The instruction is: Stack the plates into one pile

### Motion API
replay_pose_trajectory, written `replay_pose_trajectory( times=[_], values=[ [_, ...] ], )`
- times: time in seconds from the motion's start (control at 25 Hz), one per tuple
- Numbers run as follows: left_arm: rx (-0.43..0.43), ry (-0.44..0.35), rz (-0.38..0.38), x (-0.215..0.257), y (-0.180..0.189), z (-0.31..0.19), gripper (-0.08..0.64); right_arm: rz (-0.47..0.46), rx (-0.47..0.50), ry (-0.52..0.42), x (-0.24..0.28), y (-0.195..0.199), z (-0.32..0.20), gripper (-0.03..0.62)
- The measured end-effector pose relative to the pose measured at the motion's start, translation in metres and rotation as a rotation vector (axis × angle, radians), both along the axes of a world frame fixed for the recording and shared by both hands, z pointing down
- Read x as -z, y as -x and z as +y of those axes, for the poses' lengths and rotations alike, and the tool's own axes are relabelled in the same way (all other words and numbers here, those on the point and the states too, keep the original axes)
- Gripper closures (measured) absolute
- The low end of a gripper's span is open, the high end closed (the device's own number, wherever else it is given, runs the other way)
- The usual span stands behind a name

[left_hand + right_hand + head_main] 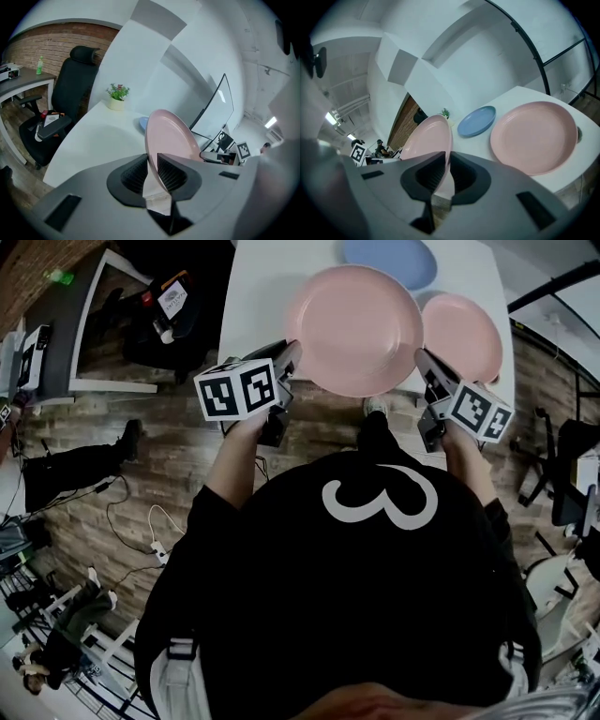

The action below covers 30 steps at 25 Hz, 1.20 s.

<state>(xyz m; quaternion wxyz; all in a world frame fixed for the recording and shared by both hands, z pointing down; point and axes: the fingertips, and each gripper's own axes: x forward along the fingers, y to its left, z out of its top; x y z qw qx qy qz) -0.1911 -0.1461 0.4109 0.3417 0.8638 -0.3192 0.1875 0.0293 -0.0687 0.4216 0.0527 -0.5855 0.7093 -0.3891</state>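
Between the two hand-held grippers hangs a large round pink plate (356, 329). The left gripper (289, 357) has its ribbed pads closed on the plate's left rim, and the right gripper (422, 360) is clamped on the opposite rim. The plate overhangs the near edge of the white table (258, 296).

Just to the right of the right gripper, a smaller pink plate (462, 337) lies flat on the table. Ahead of both grippers, at the far side, is a round blue plate (389, 261).

The only legible marks are the black-and-white square patterns on each marker cube (236, 388) and a white figure like a "3" (380, 498) on the person's black top. A label on a dark bag (173, 298) left of the table is too small to read.

The floor is wood-look planking (169, 456) with cables lying on it. Left of the left gripper are a black office chair (70, 98), a brick wall (51, 44) and a green bottle (40, 65) on a side desk. A small potted plant (117, 96) stands at the table's far end.
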Motion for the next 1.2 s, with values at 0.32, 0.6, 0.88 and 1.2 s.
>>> replay_pose_trajectory(
  times=[0.32,0.6,0.88,1.2],
  values=[
    [-0.144,-0.009,-0.005,0.010,-0.063,0.019,0.483,0.017,-0.109,-0.038,0.017,-0.058,0.032,0.546],
    [-0.235,0.009,0.001,0.007,-0.127,0.024,0.483,0.017,-0.189,-0.032,0.016,-0.114,0.054,0.546],
    [-0.314,0.031,-0.023,-0.002,-0.194,0.025,0.483,0.001,-0.263,-0.007,0.007,-0.173,0.068,0.546],
    [-0.354,0.064,-0.062,-0.015,-0.245,0.023,0.483,-0.013,-0.307,0.009,-0.004,-0.222,0.073,0.546]
  ],
)
